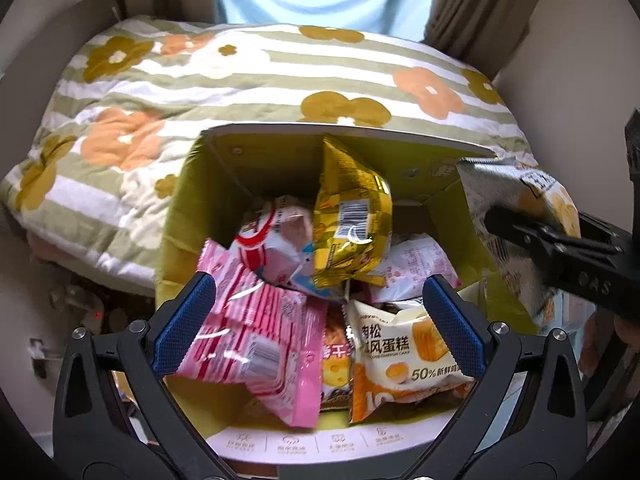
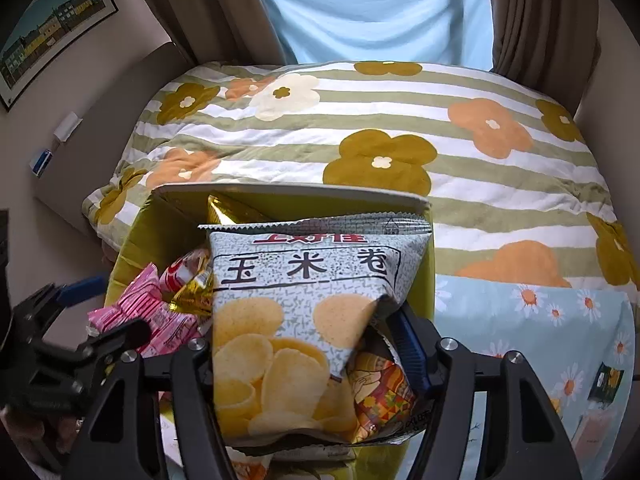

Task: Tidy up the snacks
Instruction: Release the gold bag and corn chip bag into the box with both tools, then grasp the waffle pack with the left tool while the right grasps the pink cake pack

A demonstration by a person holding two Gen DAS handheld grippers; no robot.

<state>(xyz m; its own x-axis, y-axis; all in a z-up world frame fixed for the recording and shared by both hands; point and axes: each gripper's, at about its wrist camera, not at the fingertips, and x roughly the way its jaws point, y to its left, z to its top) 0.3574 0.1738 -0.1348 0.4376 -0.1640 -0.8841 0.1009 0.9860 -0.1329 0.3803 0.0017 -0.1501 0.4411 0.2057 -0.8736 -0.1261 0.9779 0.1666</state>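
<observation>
While the left gripper point(image 1: 316, 316) hangs wide apart with nothing between its blue pads, over the pink packet point(image 1: 256, 332) and cake packet point(image 1: 400, 352) in the green box point(image 1: 176, 220), the right gripper point(image 2: 304, 344) grasps a grey chip bag point(image 2: 296, 312) above the box's right side, near the flowered quilt point(image 2: 360, 128).
</observation>
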